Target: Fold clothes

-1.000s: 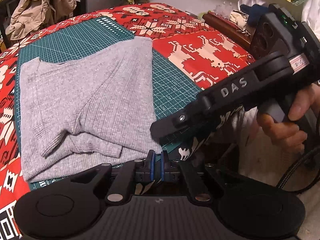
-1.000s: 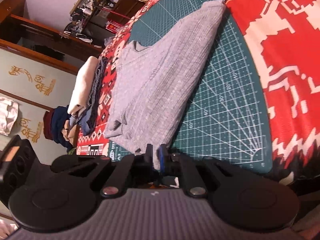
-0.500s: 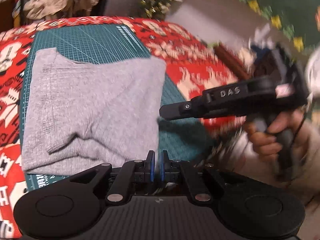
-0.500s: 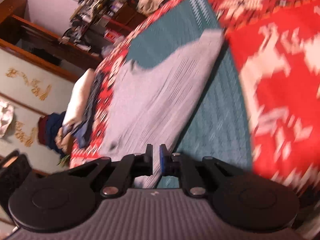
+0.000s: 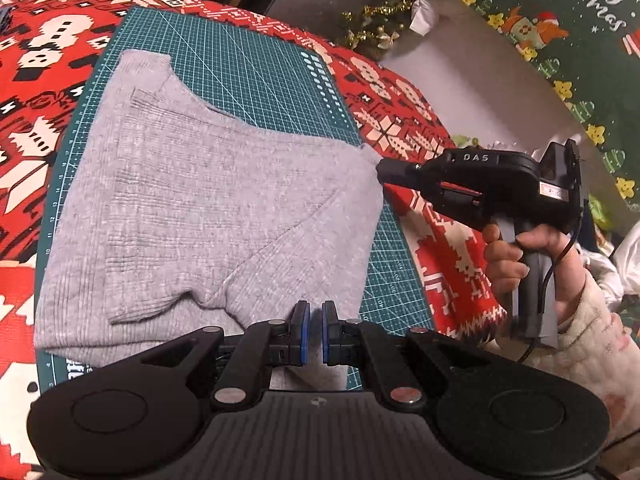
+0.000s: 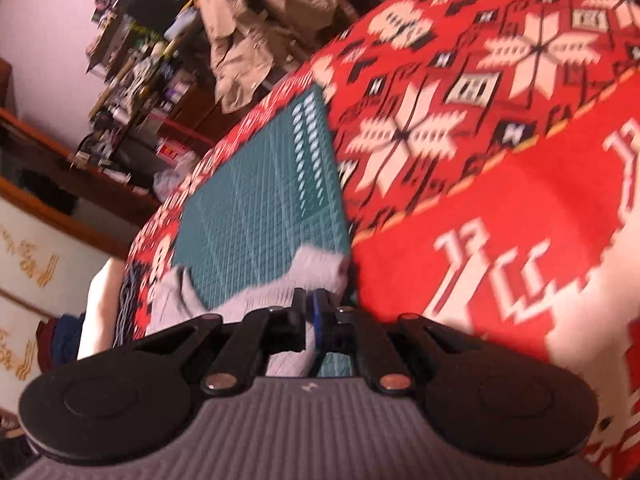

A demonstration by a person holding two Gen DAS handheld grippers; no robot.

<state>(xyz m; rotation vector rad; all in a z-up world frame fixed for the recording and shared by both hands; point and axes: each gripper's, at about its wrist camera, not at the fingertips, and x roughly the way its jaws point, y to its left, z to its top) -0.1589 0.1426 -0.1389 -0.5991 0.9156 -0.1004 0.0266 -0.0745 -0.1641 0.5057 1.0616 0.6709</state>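
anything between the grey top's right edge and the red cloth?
Only a bare strip of the green cutting mat, seen in the left wrist view. The grey top lies on the mat, and the red cloth starts past the mat's edge.

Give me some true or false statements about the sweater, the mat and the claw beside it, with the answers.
1. The sweater lies on a green mat. True.
2. The sweater is blue. False: it is grey.
3. The right claw has its tip at the sweater's far right corner. True.
4. The tablecloth under the mat is plain white. False: it is red with white patterns.
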